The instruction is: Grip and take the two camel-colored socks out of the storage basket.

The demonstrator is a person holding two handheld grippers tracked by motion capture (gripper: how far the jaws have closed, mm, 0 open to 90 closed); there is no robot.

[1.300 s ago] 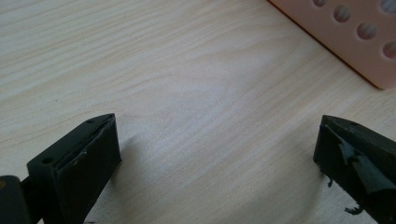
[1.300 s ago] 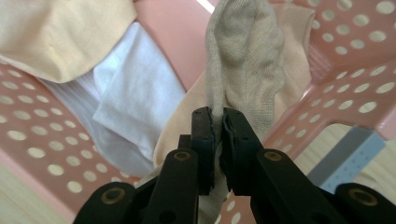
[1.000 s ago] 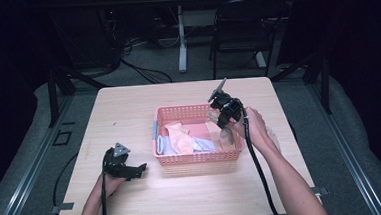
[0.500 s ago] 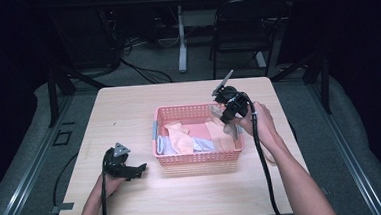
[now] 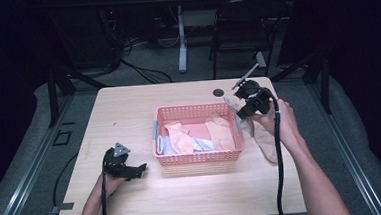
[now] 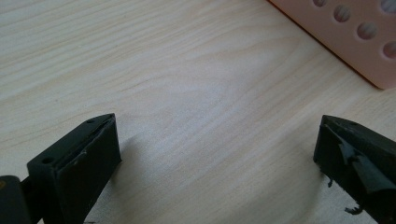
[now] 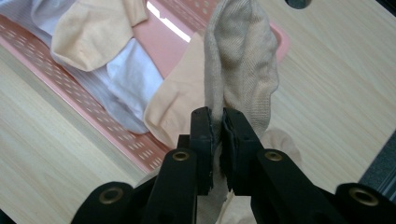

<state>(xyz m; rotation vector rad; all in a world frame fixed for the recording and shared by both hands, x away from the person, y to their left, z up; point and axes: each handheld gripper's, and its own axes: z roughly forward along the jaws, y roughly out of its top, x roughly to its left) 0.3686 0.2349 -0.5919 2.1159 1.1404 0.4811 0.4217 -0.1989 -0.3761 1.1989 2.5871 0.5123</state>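
- The right gripper (image 5: 242, 103) has lifted toward 1 o'clock of the pink basket (image 5: 199, 158) since a second ago, so the beige sock (image 7: 240, 70) now hangs outside it, over the table (image 5: 143, 100).
- Its jaws are clamped on the sock's fabric.
- The left gripper (image 5: 132, 170) rests at the basket's 8 o'clock, jaws wide and empty.
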